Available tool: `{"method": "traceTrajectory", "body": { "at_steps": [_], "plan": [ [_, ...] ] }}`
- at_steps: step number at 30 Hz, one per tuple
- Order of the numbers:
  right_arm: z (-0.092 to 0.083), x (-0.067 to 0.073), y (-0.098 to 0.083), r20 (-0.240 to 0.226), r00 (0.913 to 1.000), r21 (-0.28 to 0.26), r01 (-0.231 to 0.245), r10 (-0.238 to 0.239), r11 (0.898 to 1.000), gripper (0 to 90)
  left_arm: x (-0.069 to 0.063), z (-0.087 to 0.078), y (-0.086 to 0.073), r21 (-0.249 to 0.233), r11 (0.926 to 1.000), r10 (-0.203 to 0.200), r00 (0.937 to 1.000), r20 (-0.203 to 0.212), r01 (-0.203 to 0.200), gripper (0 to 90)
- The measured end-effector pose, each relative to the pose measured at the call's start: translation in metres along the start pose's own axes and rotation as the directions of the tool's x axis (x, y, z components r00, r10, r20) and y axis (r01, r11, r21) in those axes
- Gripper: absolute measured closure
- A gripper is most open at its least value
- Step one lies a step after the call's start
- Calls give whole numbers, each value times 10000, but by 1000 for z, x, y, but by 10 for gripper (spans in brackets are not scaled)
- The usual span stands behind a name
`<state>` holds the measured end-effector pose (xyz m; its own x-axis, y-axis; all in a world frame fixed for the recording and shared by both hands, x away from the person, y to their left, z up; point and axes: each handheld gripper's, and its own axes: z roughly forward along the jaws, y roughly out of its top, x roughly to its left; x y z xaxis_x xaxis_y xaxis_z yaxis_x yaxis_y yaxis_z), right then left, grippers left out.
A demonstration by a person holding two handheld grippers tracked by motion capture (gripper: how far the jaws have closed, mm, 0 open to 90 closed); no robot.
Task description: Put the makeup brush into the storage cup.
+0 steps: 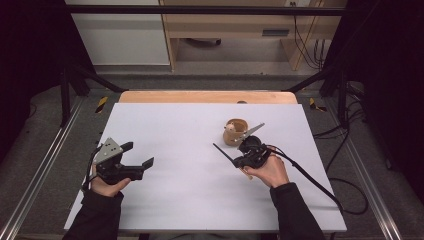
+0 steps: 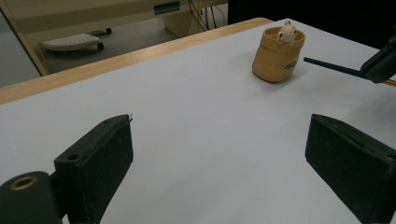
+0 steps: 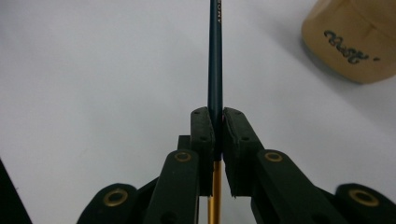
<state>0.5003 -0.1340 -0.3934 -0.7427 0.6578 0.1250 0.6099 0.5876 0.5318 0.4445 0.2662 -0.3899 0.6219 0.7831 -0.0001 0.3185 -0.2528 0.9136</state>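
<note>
Right gripper view: your right gripper is clenched on a slim dark-blue pencil with a gold rear end, held near its back so most of the shaft sticks out ahead over the white table, near the tan pen holder with a small figure on its rim. Left gripper idles over bare table, jaws spread wide, nothing between them. Risk, as I judge it: with so long an overhang the tip may catch the holder's rim and tip the light cup, or the pencil may pivot in your pads if you swing fast.
</note>
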Motion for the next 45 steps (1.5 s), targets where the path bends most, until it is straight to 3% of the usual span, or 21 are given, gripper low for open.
{"method": "traceTrajectory", "body": {
  "at_steps": [8, 11, 19, 28, 31, 32, 35, 36, 37, 39, 45],
  "plan": [
    [-13, 11, 10, -363, 9975, -390, 584, -598, 9975, 835, -13, 4, 12, 51, 9978, 665, 9972, 330, -667, 73],
    [-16, 15, 13, -420, 9954, -428, 845, -863, 9955, 835, -21, 7, 18, 120, 9940, 1082, 9929, 499, -1089, 73],
    [-21, 21, 19, -572, 9905, -488, 1225, -1252, 9913, 835, -35, 20, 27, 438, 9839, 1694, 9825, 771, -1731, 73],
    [-20, 26, 23, -720, 9840, -416, 1601, -1628, 9862, 835, -56, 34, 36, 731, 9634, 2491, 9622, 1104, -2578, 73],
    [-20, 29, 25, -768, 9820, -339, 1706, -1727, 9848, 835, -62, 38, 39, 891, 9513, 2844, 9516, 1166, -2952, 73],
    [-20, 30, 26, -812, 9795, -329, 1820, -1841, 9827, 834, -64, 39, 40, 848, 9515, 2851, 9511, 1187, -2958, 73],
    [-20, 32, 28, -814, 9792, -313, 1839, -1859, 9824, 834, -70, 41, 42, 912, 9410, 3136, 9412, 1258, -3258, 73],
    [-21, 33, 29, -881, 9771, -314, 1914, -1935, 9810, 835, -73, 42, 43, 965, 9322, 3360, 9331, 1282, -3489, 73],
    [-21, 33, 30, -904, 9756, -277, 1983, -2000, 9798, 835, -73, 42, 43, 965, 9322, 3360, 9331, 1282, -3489, 76],
    [-21, 34, 30, -928, 9742, -293, 2038, -2057, 9786, 835, -77, 44, 43, 974, 9262, 3501, 9267, 1365, -3643, 76],
    [-19, 38, 31, -1062, 9700, -151, 2183, -2187, 9758, 834, -87, 50, 44, 1218, 8967, 4063, 9005, 1549, -4255, 76]
  ]
}}
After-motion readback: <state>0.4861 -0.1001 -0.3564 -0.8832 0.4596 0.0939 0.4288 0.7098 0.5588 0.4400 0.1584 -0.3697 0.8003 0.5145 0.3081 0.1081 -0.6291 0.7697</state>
